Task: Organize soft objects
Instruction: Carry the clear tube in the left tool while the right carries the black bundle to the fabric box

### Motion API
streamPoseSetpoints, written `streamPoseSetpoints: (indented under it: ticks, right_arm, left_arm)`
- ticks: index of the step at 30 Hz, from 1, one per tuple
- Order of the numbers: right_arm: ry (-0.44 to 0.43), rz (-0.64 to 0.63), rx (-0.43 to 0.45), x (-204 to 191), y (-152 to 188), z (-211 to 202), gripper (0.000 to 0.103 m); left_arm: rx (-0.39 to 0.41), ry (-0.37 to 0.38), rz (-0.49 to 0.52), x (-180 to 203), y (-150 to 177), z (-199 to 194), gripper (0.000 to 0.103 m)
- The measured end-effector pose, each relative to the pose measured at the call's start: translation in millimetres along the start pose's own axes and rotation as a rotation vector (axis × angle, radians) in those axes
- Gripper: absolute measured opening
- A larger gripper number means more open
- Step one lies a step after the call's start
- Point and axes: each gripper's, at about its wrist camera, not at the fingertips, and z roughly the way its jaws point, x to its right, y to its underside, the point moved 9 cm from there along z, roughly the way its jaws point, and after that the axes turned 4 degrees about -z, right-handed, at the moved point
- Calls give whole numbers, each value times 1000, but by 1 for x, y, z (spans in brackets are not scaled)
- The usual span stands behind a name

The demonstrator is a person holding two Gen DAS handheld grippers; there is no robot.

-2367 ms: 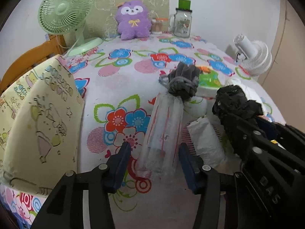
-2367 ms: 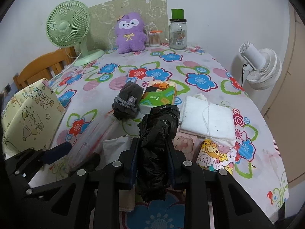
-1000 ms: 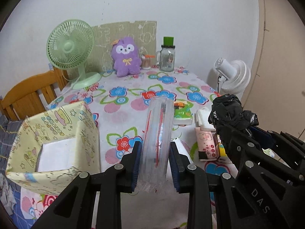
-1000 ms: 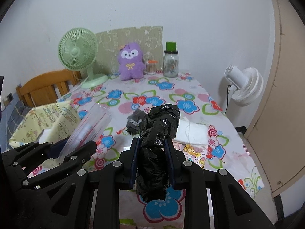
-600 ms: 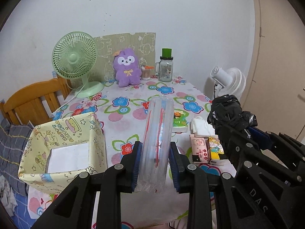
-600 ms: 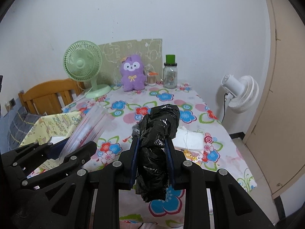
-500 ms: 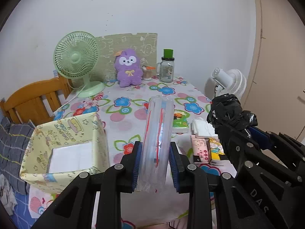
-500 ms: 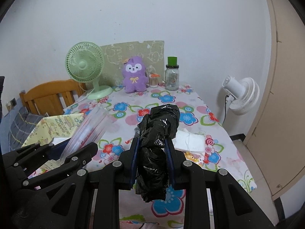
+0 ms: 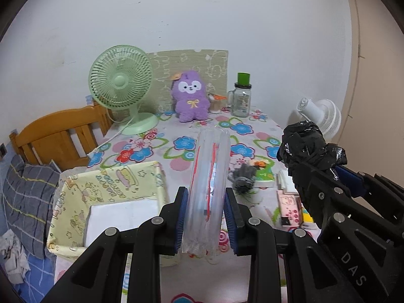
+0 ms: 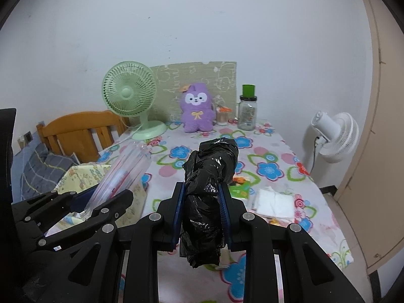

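My left gripper is shut on a clear rolled plastic bag with red lines, held up above the table's near edge. My right gripper is shut on a bunched black plastic bag; it also shows at the right of the left wrist view. A yellow cartoon-print box with a white folded cloth inside stands at the table's near left. A grey rolled cloth, a green packet, a white folded cloth and small printed packs lie on the flowered tablecloth.
At the table's back stand a green fan, a purple plush and a glass jar with a green lid. A white fan stands off the right edge. A wooden chair and a plaid cloth are at the left.
Both grippers rose and pulled back from the table with their bags; the left one closed on the clear roll after the earliest frame. Lately the view has shifted only slightly.
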Motion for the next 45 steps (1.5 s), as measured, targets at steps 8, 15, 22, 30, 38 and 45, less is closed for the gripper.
streamPoseSetpoints:
  ticks: [8, 15, 22, 30, 38, 45]
  right_arm:
    - [-39, -19, -26, -33, -4, 21, 29]
    - [-58, -24, -59, -51, -5, 44, 29]
    - [-109, -48, -69, -78, -11, 64, 29]
    - [-184, -70, -108, -115, -9, 86, 29]
    - [-285, -64, -154, -146, 2, 100, 29]
    - [-348, -69, -226, -169, 18, 117, 31]
  left_arm:
    - [-38, -34, -22, -34, 3, 13, 28]
    - [-81, -47, -42, -58, 9, 32, 28]
    - [-111, -82, -68, -83, 15, 45, 28]
    - [-162, -140, -81, -117, 24, 55, 29]
    - [-223, -181, -73, -141, 39, 69, 34]
    - [-262, -190, -101, -152, 49, 78, 71]
